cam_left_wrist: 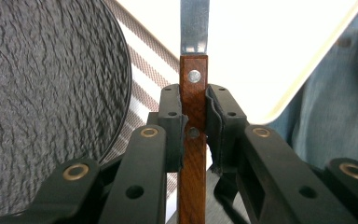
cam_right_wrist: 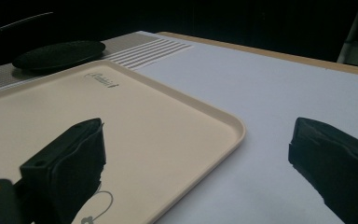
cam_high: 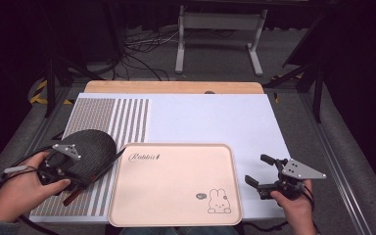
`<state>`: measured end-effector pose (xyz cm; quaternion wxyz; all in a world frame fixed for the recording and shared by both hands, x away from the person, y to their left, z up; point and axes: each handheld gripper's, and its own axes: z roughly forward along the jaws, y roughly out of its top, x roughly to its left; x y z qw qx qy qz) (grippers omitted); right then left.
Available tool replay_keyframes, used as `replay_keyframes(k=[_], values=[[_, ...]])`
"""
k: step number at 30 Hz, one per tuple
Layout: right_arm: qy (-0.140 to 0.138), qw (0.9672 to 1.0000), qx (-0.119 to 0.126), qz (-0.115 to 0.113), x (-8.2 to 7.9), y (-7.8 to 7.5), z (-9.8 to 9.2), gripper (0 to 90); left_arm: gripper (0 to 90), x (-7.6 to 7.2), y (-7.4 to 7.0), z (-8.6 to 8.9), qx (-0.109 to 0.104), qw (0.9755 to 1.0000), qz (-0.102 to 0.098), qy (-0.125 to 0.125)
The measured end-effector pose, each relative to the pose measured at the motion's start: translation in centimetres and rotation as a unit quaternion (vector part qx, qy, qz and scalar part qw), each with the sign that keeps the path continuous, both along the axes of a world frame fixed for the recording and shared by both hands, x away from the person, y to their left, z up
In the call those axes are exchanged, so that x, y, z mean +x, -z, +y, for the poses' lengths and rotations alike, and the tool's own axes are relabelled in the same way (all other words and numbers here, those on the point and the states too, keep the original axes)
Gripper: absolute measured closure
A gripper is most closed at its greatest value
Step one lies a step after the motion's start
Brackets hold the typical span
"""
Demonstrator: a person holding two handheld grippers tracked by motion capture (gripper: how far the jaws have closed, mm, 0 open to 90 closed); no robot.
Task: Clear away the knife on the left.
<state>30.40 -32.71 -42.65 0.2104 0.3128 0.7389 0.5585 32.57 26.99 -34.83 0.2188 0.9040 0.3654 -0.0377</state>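
Note:
My left gripper [cam_high: 84,179] is shut on a knife [cam_high: 100,171] by its brown wooden handle [cam_left_wrist: 193,105]. The steel blade [cam_left_wrist: 195,25] points away from the jaws toward the pink tray [cam_high: 171,191]. The knife hangs tilted over the gap between a dark round textured plate [cam_high: 90,147] and the tray's left rim. The same plate [cam_left_wrist: 46,93] lies just left of the jaws in the left gripper view. My right gripper [cam_high: 258,169] is open on the white sheet right of the tray, with nothing between its pads [cam_right_wrist: 70,158]. Its jaws point toward the tray [cam_right_wrist: 144,107].
A striped placemat [cam_high: 112,122] lies under the dark plate at the table's left. A white sheet [cam_high: 215,117] covers the middle and right of the table. The tray bears a rabbit drawing [cam_high: 218,200] near its front right corner. A metal stand [cam_high: 220,29] and cables are on the floor beyond the table.

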Motion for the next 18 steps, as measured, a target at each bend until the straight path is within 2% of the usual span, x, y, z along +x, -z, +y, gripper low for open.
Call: replay_keyframes(k=[3,5,7,11,16,18], values=[[-0.001,1.0,0.0,0.0,0.0,0.0,0.0,4.8,77.5,-0.1,0.0,-0.8,-0.021,0.9997,0.012,-0.011],[-0.003,1.0,0.001,0.0,0.0,0.0,0.0,4.8,77.6,-0.1,0.0,-1.0,-0.025,0.9995,0.013,-0.013],[-0.003,1.0,0.0,0.0,0.0,0.0,0.1,4.8,77.5,0.0,0.1,-1.9,-0.037,0.9987,0.016,-0.031],[-0.003,1.0,0.0,-0.001,0.0,0.0,0.1,4.8,77.5,0.1,0.2,-2.7,-0.039,0.9982,0.021,-0.041],[-0.001,1.0,-0.002,0.001,-0.1,-0.1,0.0,4.8,77.5,0.3,0.7,-3.9,-0.051,0.9962,0.039,-0.059],[-0.001,1.0,-0.003,0.001,-0.1,-0.1,0.0,4.8,77.5,0.3,1.0,-4.3,-0.052,0.996,0.044,-0.059]])
